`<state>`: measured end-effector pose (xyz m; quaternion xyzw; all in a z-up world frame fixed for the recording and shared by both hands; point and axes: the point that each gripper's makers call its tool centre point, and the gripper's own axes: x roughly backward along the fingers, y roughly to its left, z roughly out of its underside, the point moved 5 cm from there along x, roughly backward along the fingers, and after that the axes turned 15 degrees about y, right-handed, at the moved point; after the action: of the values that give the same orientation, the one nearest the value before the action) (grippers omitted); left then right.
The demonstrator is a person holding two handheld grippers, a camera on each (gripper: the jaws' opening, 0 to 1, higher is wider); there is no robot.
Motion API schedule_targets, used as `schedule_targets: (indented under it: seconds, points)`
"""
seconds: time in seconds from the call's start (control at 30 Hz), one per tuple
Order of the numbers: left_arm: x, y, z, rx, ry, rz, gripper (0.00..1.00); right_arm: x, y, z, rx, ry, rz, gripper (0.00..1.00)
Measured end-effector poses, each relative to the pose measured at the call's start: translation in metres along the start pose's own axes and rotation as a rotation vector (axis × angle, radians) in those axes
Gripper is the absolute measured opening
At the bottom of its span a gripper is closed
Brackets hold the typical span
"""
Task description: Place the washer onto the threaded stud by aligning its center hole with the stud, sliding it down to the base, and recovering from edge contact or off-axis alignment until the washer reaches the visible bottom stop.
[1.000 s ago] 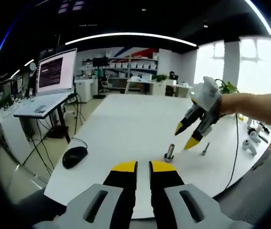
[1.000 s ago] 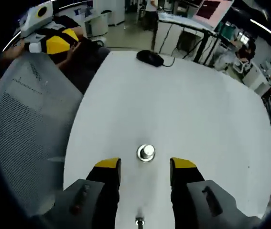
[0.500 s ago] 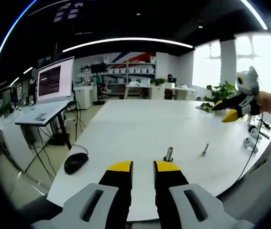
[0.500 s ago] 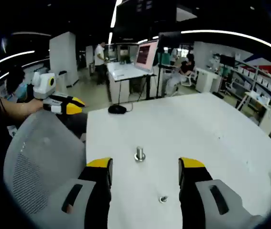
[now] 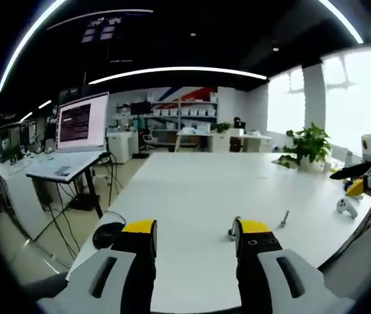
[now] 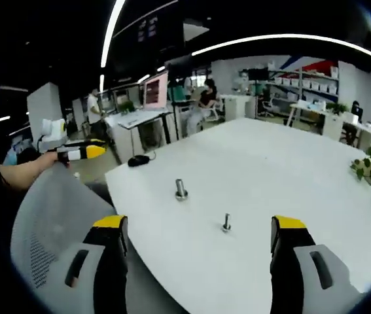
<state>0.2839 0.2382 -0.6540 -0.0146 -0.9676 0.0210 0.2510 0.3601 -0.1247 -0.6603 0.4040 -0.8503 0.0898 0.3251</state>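
A short metal threaded stud (image 6: 180,189) stands upright on the white table (image 6: 270,163), with a wider ring, seemingly the washer, around its foot. In the left gripper view the stud (image 5: 233,229) peeks out beside my own right jaw. My left gripper (image 5: 195,229) is open and holds nothing; it also appears far left in a hand as the left gripper (image 6: 77,152). My right gripper (image 6: 199,224) stands wide open and empty, well back from the stud. From the left gripper view, the right gripper (image 5: 355,180) is at the far right edge.
A small loose bolt (image 6: 226,223) stands near the stud, also seen as the bolt (image 5: 282,219). A black mouse (image 5: 108,232) lies at the table's corner. A grey mesh chair back (image 6: 48,222) is close on the left. A potted plant (image 5: 306,147) and a white controller (image 5: 345,207) sit farther off.
Both grippers have pulled up and back from the stud. The left jaws went from almost shut to open, and the right jaws spread wider. The stud stayed put.
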Motion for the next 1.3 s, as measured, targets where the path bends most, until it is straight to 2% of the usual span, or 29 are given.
schedule_targets:
  seconds: [0.03, 0.07, 0.23, 0.27, 0.3, 0.33, 0.37, 0.43, 0.5, 0.57, 0.67, 0.8, 0.9, 1.0, 1.13, 1.17, 1.2, 1.23, 1.3]
  points:
    - [0.002, -0.001, -0.004, 0.033, -0.033, 0.016, 0.47, 0.004, 0.002, 0.005, -0.012, 0.001, 0.002, 0.99]
    - [0.003, 0.000, -0.004, 0.045, -0.040, 0.020, 0.47, 0.006, 0.003, 0.007, -0.022, 0.000, 0.007, 1.00]
    - [0.001, -0.001, -0.002, 0.035, -0.018, 0.014, 0.49, 0.019, 0.003, 0.013, -0.103, -0.074, 0.065, 1.00]
    - [0.001, -0.001, -0.002, 0.032, -0.019, 0.013, 0.49, 0.023, 0.003, 0.012, -0.109, -0.099, 0.091, 1.00]
    - [0.001, 0.000, -0.003, 0.033, -0.021, 0.012, 0.49, 0.026, 0.004, 0.008, -0.105, -0.150, 0.103, 1.00]
    - [0.001, 0.000, -0.003, 0.036, -0.022, 0.011, 0.50, 0.032, 0.005, 0.000, -0.100, -0.251, 0.125, 1.00]
    - [0.001, 0.000, -0.003, 0.036, -0.023, 0.011, 0.50, 0.034, 0.005, -0.002, -0.102, -0.276, 0.134, 1.00]
    - [0.002, 0.000, -0.003, 0.032, -0.023, 0.009, 0.52, 0.038, 0.002, 0.001, -0.088, -0.247, 0.174, 1.00]
    - [0.003, -0.001, -0.006, 0.040, -0.051, 0.024, 0.53, 0.040, 0.001, 0.003, -0.055, -0.224, 0.207, 1.00]
    - [0.003, -0.001, -0.007, 0.041, -0.056, 0.020, 0.53, 0.040, 0.006, 0.007, -0.031, -0.206, 0.215, 1.00]
    - [0.003, 0.001, -0.005, 0.052, -0.050, 0.015, 0.53, 0.039, 0.013, 0.011, -0.027, -0.227, 0.192, 1.00]
    - [0.004, 0.008, -0.004, 0.098, -0.061, -0.005, 0.53, 0.031, 0.007, 0.017, -0.088, -0.209, 0.181, 0.99]
    - [0.004, 0.007, -0.004, 0.101, -0.064, -0.006, 0.52, 0.030, -0.001, 0.022, -0.127, -0.191, 0.204, 0.96]
    - [0.004, 0.004, -0.003, 0.077, -0.051, -0.006, 0.51, 0.032, 0.000, 0.022, -0.080, -0.174, 0.240, 0.94]
    - [0.004, 0.005, -0.003, 0.085, -0.052, -0.007, 0.50, 0.031, -0.002, 0.023, -0.064, -0.152, 0.266, 0.92]
    - [0.003, 0.005, -0.003, 0.087, -0.050, -0.007, 0.50, 0.030, -0.003, 0.025, -0.053, -0.127, 0.284, 0.92]
    - [0.003, 0.004, -0.003, 0.084, -0.046, -0.004, 0.49, 0.029, -0.004, 0.029, -0.007, -0.065, 0.310, 0.92]
    - [0.003, 0.004, -0.003, 0.082, -0.046, -0.002, 0.49, 0.027, -0.004, 0.031, 0.027, -0.034, 0.317, 0.92]
    - [0.003, 0.004, -0.003, 0.077, -0.048, -0.004, 0.49, 0.026, 0.000, 0.029, 0.059, -0.024, 0.319, 0.91]
